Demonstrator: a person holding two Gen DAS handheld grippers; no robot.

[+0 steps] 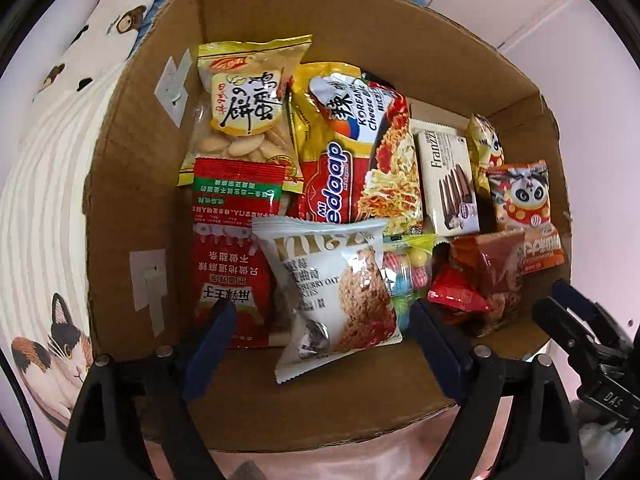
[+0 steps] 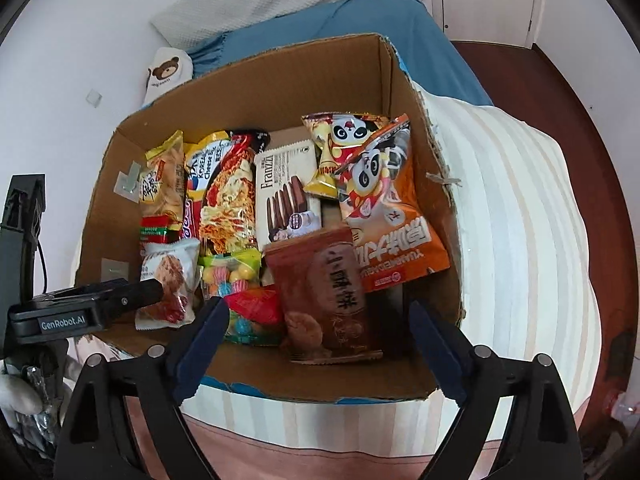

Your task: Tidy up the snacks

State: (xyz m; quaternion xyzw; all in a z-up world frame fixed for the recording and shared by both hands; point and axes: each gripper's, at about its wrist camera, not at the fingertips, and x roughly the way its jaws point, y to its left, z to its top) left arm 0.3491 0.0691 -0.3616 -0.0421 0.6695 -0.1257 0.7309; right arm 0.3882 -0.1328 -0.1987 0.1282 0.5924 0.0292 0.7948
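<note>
An open cardboard box (image 1: 132, 168) (image 2: 304, 80) holds several snack packs. My left gripper (image 1: 320, 320) hangs open over its near left part. A white oat cookie packet (image 1: 340, 292) lies between the fingers, and neither pad touches it. My right gripper (image 2: 318, 314) is open over the near right part, with a brown cake packet (image 2: 324, 292) lying loose between its fingers. Further in lie a noodle pack (image 1: 360, 168), a Franzzi wafer box (image 1: 448, 176) (image 2: 286, 184), a biscuit bag (image 1: 244, 108), red spicy-strip packs (image 1: 232, 272) and an orange panda bag (image 2: 388, 216).
The box sits on a striped bedcover (image 2: 520, 220) with a cat print (image 1: 60, 344). A blue blanket (image 2: 360, 20) and a bear-print pillow (image 1: 120, 16) lie behind it. Dark wooden floor (image 2: 560, 92) shows at the right. Each gripper shows at the edge of the other's view.
</note>
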